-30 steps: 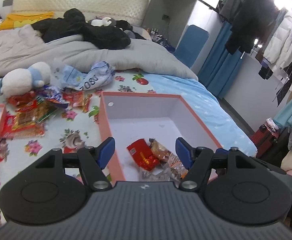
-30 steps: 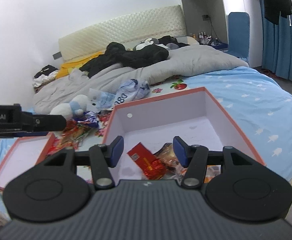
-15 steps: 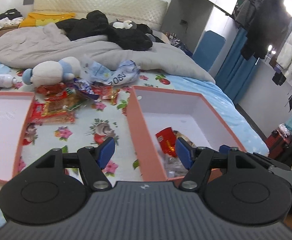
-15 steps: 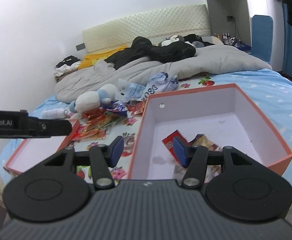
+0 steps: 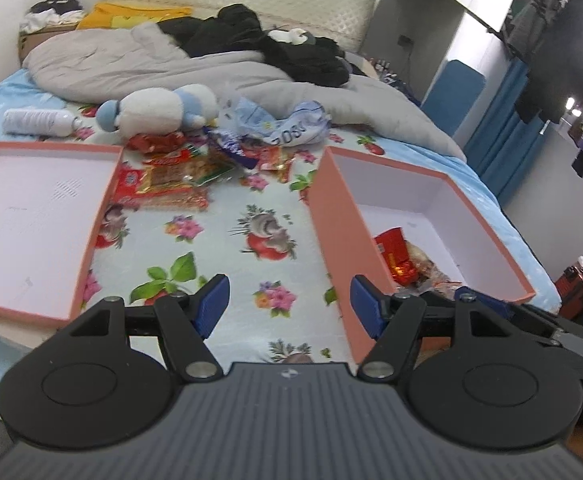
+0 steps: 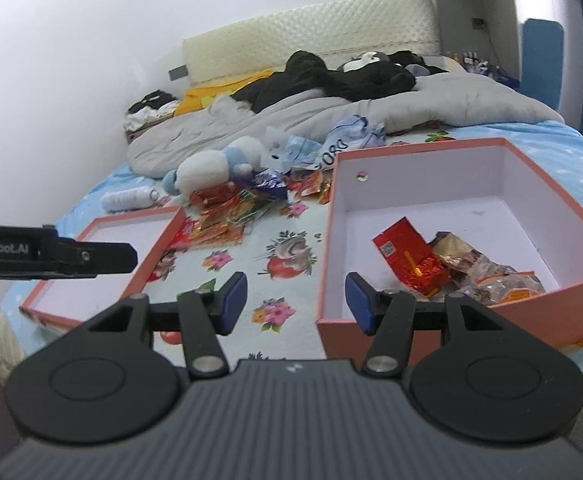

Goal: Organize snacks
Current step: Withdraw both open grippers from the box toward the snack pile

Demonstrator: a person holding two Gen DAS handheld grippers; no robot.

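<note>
A: The left claw (image 5: pixel 287 304) is spread wide with nothing between its blue pads, low in the frame over the flowered bed sheet (image 5: pixel 219 240). The right claw (image 6: pixel 295 300) is spread and empty too, its right pad in front of the near wall of the deep pink box (image 6: pixel 451 312).

B: How far along does the sorting look?

A: Early, I'd judge. A red packet (image 6: pixel 407 252) and a few crinkly wrappers (image 6: pixel 491 276) lie in the deep box, lower right. The main pile of snacks (image 5: pixel 179 176) sits on the bed at upper centre, beside the shallow tray (image 5: pixel 31 216), which looks bare.

B: Anything unclear?

A: The box's near corner is hidden behind the claw bodies, so its contents there can't be counted. Labels are too blurred to read, and the plush toy (image 5: pixel 159 108) may cover more snacks.
</note>
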